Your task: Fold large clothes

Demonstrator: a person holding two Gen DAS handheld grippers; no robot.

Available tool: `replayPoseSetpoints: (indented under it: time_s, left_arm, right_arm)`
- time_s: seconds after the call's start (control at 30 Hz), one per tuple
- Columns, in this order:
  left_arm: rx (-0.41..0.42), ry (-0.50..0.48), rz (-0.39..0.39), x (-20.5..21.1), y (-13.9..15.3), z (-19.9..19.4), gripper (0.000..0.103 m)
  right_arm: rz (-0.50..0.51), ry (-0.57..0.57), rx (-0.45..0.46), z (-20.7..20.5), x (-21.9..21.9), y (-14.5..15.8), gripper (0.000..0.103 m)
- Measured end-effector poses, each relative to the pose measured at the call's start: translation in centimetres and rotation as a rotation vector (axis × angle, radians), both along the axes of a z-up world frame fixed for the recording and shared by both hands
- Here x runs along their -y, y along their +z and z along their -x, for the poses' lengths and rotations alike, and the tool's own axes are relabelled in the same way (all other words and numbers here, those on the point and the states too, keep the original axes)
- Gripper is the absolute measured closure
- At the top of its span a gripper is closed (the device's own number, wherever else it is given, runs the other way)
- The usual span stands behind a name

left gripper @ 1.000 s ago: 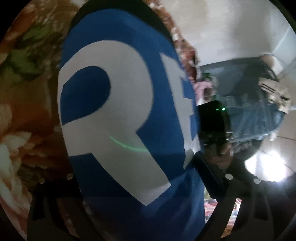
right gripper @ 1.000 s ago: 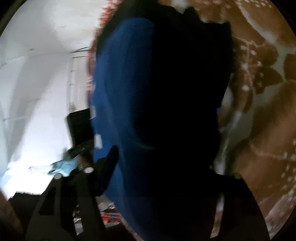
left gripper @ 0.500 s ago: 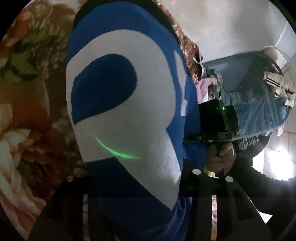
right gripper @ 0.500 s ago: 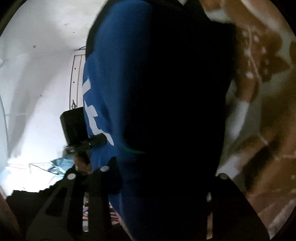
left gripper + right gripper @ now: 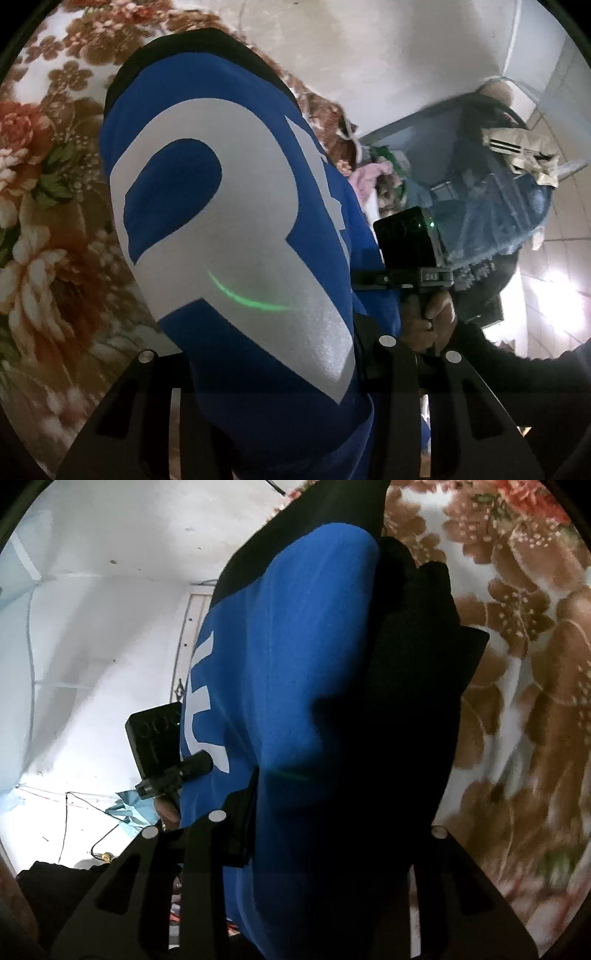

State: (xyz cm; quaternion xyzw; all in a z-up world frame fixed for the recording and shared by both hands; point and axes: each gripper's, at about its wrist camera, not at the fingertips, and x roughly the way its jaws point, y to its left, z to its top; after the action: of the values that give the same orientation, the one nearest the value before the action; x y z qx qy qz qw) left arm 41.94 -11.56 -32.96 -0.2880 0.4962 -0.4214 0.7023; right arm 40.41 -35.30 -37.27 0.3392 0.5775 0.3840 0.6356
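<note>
The blue garment (image 5: 236,258), printed with large white letters and trimmed in black, hangs in the air between the 2 grippers, above a floral bedspread (image 5: 48,229). The left gripper (image 5: 273,424) pinches one part of the cloth, which runs down between its fingers; the right gripper (image 5: 325,897) pinches another part, where a dark fold (image 5: 413,686) bunches against the blue. In the left wrist view the person's right hand (image 5: 428,321) shows beyond the cloth, gripping its handle.

The main risk, as I judge it, is an uneven fold: the black layer looks doubled over, so laying the garment down now could trap a crease. A loosened pinch would let 1 corner drop and the cloth twist.
</note>
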Motion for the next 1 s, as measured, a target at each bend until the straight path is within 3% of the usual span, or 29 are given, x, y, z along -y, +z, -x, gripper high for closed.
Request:
replayPoseSetpoints:
  time_s: [0.2, 0.37, 0.6, 0.77, 0.87, 1.0]
  left_arm:
    - [0.056, -0.171, 0.024, 4.2, 5.6, 2.5, 0.063]
    - [0.077, -0.345, 0.064, 10.4, 10.5, 4.5, 0.063]
    - [0.135, -0.652, 0.129, 25.8, 15.3, 8.7, 0.063]
    - [0.106, -0.79, 0.173, 38.3, 15.0, 11.8, 0.063]
    - [0.093, -0.884, 0.199, 47.3, 14.3, 14.1, 0.063]
    - [0.117, -0.98, 0.189, 56.2, 14.1, 16.2, 0.063]
  right_arm:
    - [0.016, -0.122, 0.029, 6.9, 3.9, 5.3, 0.069]
    - [0.041, -0.316, 0.051, 15.4, 10.3, 10.4, 0.069]
    - [0.036, -0.605, 0.062, 27.6, 22.5, 13.7, 0.069]
    - [0.109, -0.75, 0.048, 34.2, 31.6, 14.5, 0.069]
    - [0.125, -0.825, 0.048, 37.8, 37.3, 13.8, 0.069]
    - [0.127, -0.908, 0.034, 41.0, 43.8, 12.0, 0.068]
